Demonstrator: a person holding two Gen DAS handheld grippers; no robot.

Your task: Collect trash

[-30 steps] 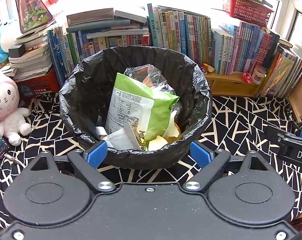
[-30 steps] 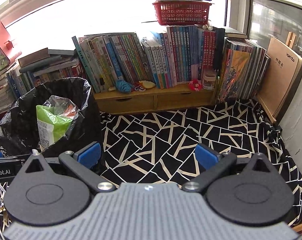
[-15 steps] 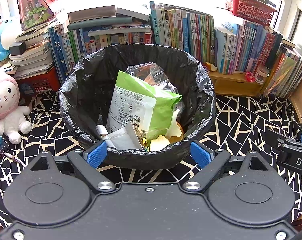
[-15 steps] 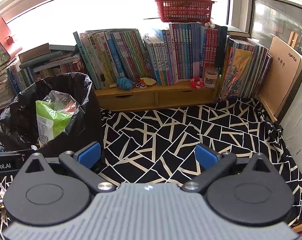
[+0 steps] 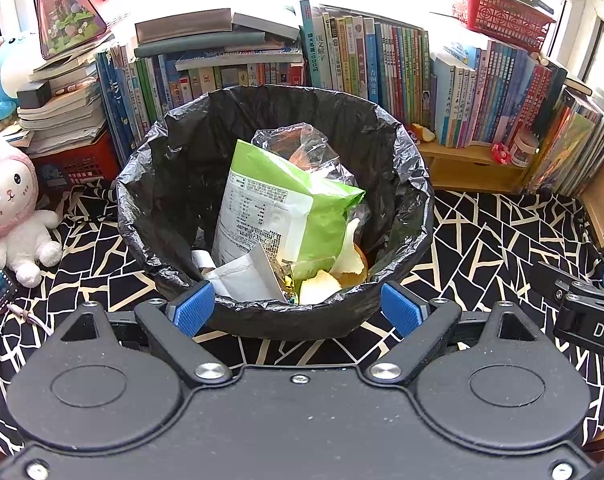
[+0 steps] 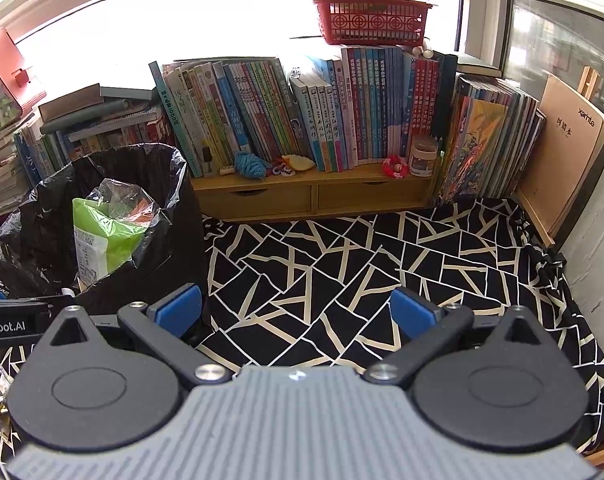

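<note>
A bin lined with a black bag [image 5: 402,168] stands on the black-and-cream cloth. Inside it lie a green and white snack bag [image 5: 285,208], clear plastic wrap [image 5: 302,148], white paper [image 5: 241,276] and fruit peel [image 5: 322,284]. My left gripper [image 5: 297,308] hangs just in front of the bin's near rim, open, with nothing between its blue pads. My right gripper [image 6: 295,314] is open over bare cloth to the right of the bin [image 6: 173,240], also empty. The snack bag [image 6: 101,236] shows there too.
Rows of books [image 6: 302,120] stand on a low wooden shelf with drawers [image 6: 314,196] at the back, a red basket [image 6: 372,20] on top. A pink and white plush toy [image 5: 13,208] sits left of the bin. A brown board [image 6: 570,160] leans at the right wall.
The views have shifted only slightly; both grippers stay open and empty, and the trash in the bin lies as before.
</note>
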